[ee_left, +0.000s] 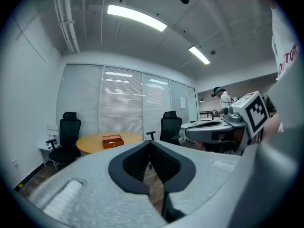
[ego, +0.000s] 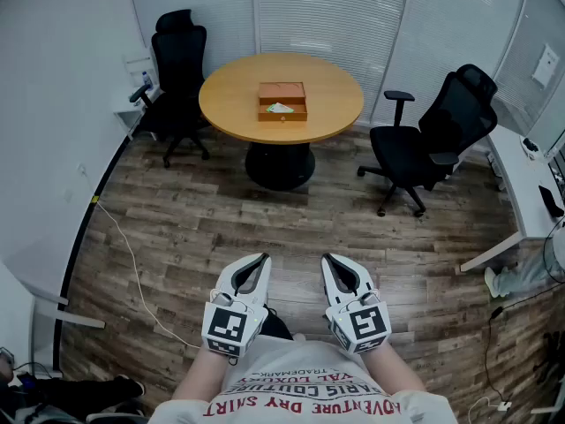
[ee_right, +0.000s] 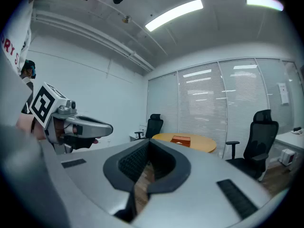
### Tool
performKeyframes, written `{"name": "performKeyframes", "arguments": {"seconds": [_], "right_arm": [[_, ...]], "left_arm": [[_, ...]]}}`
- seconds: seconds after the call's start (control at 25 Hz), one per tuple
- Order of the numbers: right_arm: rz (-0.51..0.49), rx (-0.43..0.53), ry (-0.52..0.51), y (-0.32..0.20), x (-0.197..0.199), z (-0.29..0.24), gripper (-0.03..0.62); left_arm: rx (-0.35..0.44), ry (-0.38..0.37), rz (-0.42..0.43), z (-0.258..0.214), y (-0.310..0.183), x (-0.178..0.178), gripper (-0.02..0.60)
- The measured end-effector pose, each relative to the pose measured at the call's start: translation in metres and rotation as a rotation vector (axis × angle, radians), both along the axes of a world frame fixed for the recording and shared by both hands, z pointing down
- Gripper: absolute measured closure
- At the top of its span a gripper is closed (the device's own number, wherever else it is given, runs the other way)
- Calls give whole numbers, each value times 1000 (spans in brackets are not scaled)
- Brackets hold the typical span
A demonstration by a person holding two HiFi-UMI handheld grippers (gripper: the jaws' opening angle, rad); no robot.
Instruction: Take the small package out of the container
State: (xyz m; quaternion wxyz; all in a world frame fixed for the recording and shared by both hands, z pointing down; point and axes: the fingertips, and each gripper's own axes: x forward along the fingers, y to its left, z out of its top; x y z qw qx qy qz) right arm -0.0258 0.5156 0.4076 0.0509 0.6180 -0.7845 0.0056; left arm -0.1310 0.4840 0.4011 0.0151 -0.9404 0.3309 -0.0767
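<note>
Standing well back from the round worktop (ego: 331,104), person (ego: 300,387) held left gripper (ego: 261,259) and right gripper (ego: 327,259) side by side, both with jaws closed on nothing, small package (ego: 281,108) lay in the open container (ego: 282,92) mid-worktop, far from both.

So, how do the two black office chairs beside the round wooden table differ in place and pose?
The left black office chair stands by the white wall, at the far left of the round wooden table; the right black office chair stands nearer to the camera. The left chair's seat faces the camera; the right chair's seat faces left, toward the table. Both have headrests, armrests and star bases.
</note>
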Motion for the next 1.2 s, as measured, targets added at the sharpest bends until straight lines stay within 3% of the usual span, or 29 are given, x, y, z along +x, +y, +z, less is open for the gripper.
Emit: {"name": "performKeyframes", "arguments": {"seconds": [0.36, 0.56, 0.76, 1.2], "right_arm": [[2, -19, -3, -4, 0, 9, 586], [-1, -20, -81, -8, 4, 12, 586], [19, -17, -79, -14, 16, 18, 586], [62, -55, -69, -82, 47, 37, 586]], "left_arm": [[-21, -4, 3, 9, -4, 0, 569], [-34, -11, -1, 15, -7, 1, 569], [-42, -24, 4, 20, -16, 10, 569], [-72, -43, 23, 38, -87, 37, 569]]}}
